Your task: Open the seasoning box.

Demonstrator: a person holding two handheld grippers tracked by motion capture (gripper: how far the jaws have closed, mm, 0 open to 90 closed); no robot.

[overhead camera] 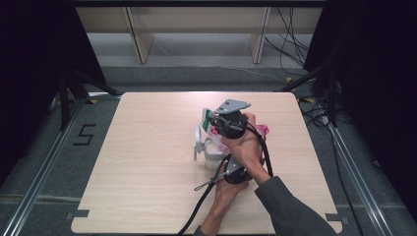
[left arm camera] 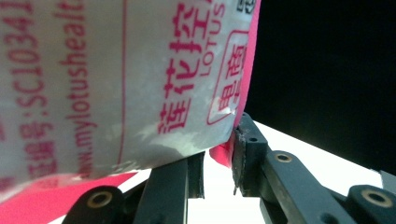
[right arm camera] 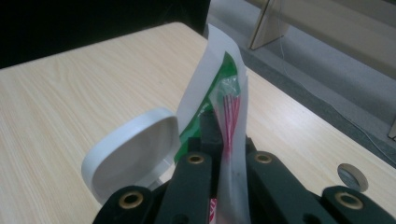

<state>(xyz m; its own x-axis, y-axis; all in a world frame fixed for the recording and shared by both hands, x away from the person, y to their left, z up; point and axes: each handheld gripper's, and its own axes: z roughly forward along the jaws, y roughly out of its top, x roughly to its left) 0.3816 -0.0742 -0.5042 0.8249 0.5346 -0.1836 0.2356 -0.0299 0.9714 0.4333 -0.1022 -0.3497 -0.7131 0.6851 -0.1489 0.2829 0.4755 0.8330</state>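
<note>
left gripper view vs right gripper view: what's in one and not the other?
Left gripper view: white bag panel with pink print, its pink edge pinched between the left gripper jaws.

Right gripper view: green-and-white bag corner clamped in the right gripper, an open white lid, the wooden table.

Both: black jaws shut on bag material.

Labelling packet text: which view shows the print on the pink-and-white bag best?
The left gripper view: the bag is close up, its red lettering readable. The high view gives just a pink patch behind the hands. The right gripper view shows its thin top edge, pinched, without lettering.
</note>
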